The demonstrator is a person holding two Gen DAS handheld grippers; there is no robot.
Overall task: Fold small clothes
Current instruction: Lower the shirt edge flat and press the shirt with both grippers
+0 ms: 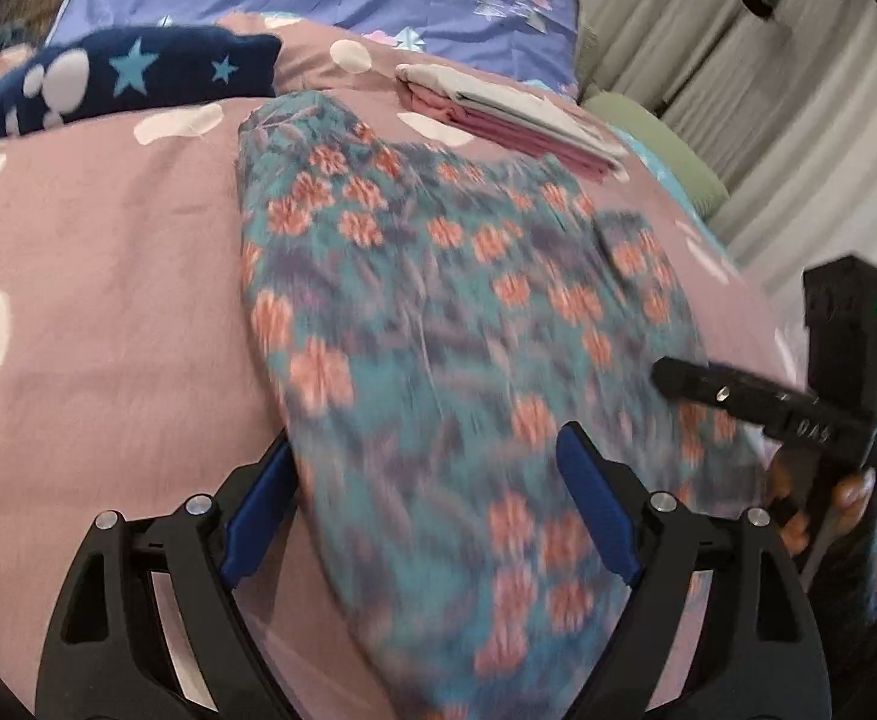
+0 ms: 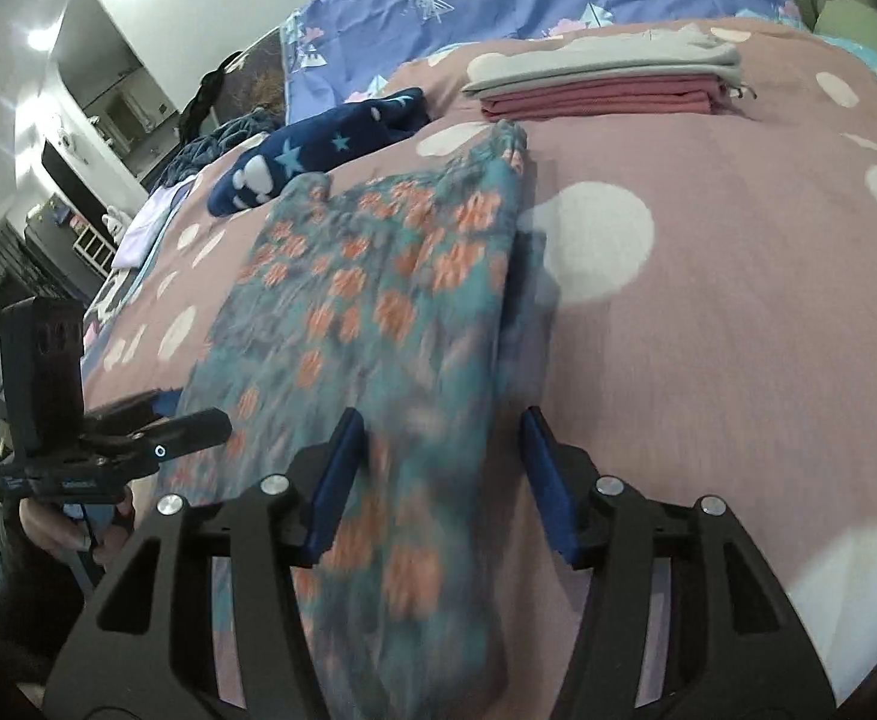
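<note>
From the left wrist view I see my left gripper with its jaws spread wide and nothing pinched; the blue pads sit either side of the near end of the floral garment, one pad at its left edge, the other over the cloth, neither pressing on it as far as I can tell. The garment is teal with orange flowers and lies flat on the pink spotted bedspread, running from the near edge of the bed toward the far side. Beyond it, near the far edge, sits a folded stack, grey on top of pink, and toward the far left corner lies a navy star-print piece. At the right, my right gripper reaches over the garment's right side, a hand beneath it. The picture is blurred. From the right wrist view, the right gripper has its jaws partly apart, open, with the garment's right edge lying between the pads but not clamped. The stack lies ahead at the far edge, the navy piece to its left, and the left gripper sits at the garment's left side on the bedspread.
</note>
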